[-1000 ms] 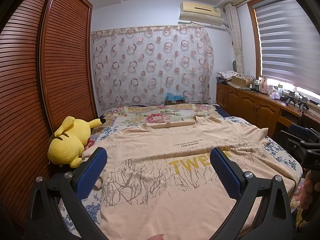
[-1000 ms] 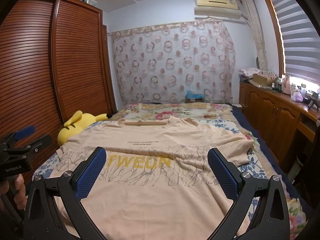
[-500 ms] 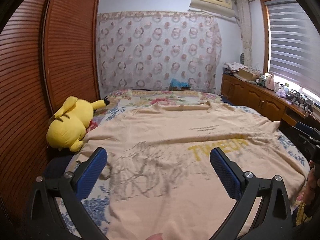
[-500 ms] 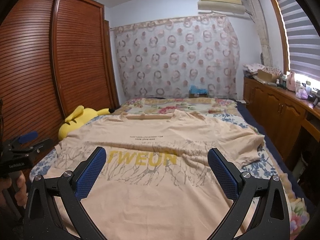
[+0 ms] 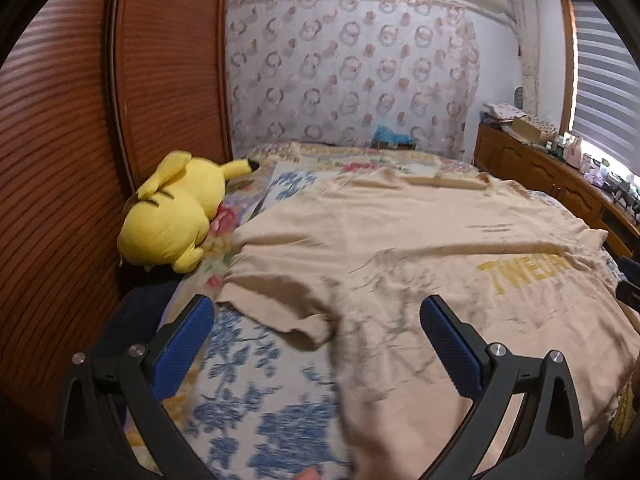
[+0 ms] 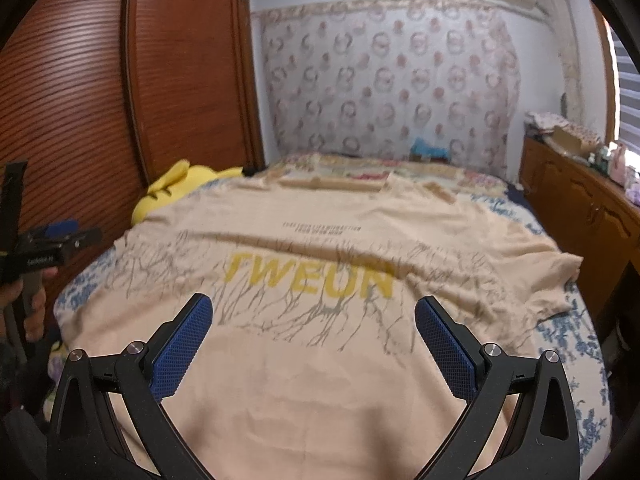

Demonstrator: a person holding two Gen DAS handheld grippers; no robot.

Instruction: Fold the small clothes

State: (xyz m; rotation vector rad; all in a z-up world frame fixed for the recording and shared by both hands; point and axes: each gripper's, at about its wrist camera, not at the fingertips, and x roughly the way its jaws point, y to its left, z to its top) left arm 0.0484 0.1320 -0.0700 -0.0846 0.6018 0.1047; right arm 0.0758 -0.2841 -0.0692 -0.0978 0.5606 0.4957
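Left wrist view: left claw (image 5: 316,344) spread, empty, over shirt (image 5: 420,248) sleeve on bed (image 5: 264,412). Right claw (image 6: 314,344) spread too. Likely approach step; next, pinch sleeve edge.

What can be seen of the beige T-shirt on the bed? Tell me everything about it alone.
The beige T-shirt lies spread flat and unfolded across the floral bedspread, collar toward the far end. It looks like soft cotton, lightly wrinkled, printed with yellow letters "TWEUN", small dark text above and grey branch-like lines. Its left sleeve lies rumpled on the cover. Neither the left gripper nor the right gripper holds it.
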